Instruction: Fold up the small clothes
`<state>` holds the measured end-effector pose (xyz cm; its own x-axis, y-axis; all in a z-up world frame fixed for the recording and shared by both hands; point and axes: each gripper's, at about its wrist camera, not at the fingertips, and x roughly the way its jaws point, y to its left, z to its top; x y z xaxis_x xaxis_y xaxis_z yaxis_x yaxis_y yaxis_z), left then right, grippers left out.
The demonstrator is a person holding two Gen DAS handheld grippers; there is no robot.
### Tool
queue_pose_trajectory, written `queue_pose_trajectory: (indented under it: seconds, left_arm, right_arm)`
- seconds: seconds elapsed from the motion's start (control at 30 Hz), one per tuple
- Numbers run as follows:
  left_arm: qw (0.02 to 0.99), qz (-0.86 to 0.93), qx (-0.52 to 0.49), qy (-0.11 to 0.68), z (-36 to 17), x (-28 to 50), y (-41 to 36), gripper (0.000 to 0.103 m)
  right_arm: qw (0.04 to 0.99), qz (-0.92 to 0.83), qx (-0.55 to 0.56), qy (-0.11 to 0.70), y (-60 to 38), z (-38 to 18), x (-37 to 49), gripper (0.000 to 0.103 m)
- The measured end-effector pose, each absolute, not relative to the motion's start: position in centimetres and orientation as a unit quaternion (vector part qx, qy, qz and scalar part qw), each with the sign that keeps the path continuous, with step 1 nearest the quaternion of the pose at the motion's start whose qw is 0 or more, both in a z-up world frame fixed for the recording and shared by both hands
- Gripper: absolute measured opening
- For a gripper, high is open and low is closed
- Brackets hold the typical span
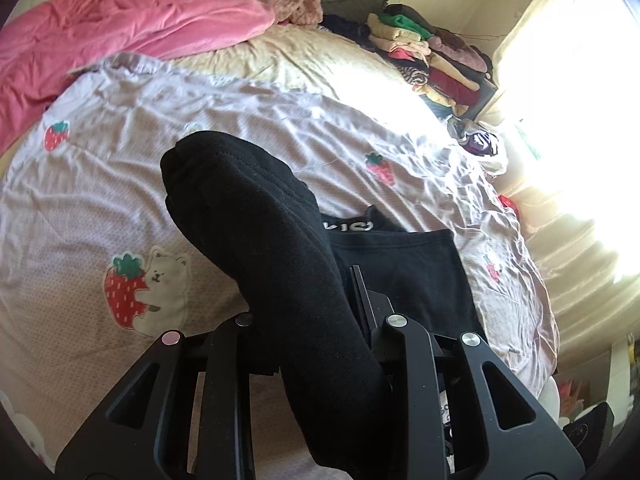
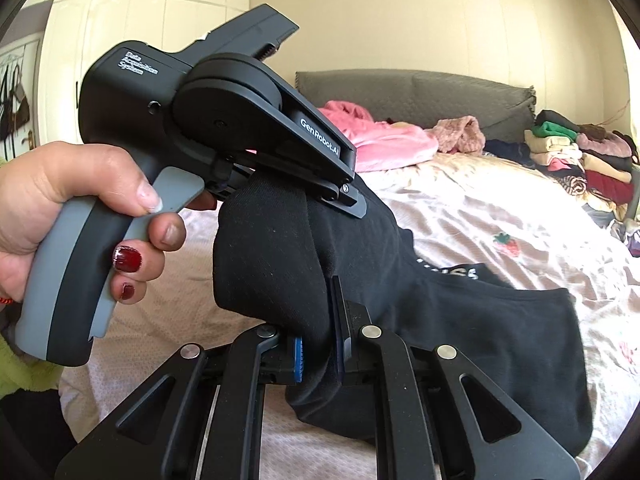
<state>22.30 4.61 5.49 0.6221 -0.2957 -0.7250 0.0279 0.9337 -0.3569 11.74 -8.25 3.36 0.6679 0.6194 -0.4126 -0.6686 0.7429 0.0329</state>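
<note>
A small black garment (image 1: 280,264) with white lettering on its waistband (image 1: 348,226) hangs above the bed. My left gripper (image 1: 316,320) is shut on a bunched fold of it. In the right wrist view the same black garment (image 2: 460,320) drapes down to the sheet. My right gripper (image 2: 320,356) is shut on another fold of it, blue pads (image 2: 297,360) pinching the cloth. The left gripper (image 2: 320,200), held by a hand, clamps the garment just above and behind the right gripper.
The bed has a pale strawberry-print sheet (image 1: 120,200). A pink blanket (image 1: 120,28) lies at the head, by a grey headboard (image 2: 400,92). A stack of folded clothes (image 2: 580,152) sits at the bed's far right. A bright curtained window (image 1: 580,100) is right.
</note>
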Motion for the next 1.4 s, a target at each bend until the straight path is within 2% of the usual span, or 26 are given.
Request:
queue_pose_trajectory:
  seconds: [0.6,1.4]
  left_arm:
    - [0.901,-0.110,-0.112,0.404,7.8,22.8,-5.1,0.019]
    - [0.885,-0.133,-0.098,0.435,2.8,25.1,-12.3,0.020]
  right_arm:
    - [0.928,0.321,-0.022,0.185,-17.1,4.7,11.5,0.010]
    - [0.932,0.260,0.013,0.252,-22.2,0.2,14.1,0.009]
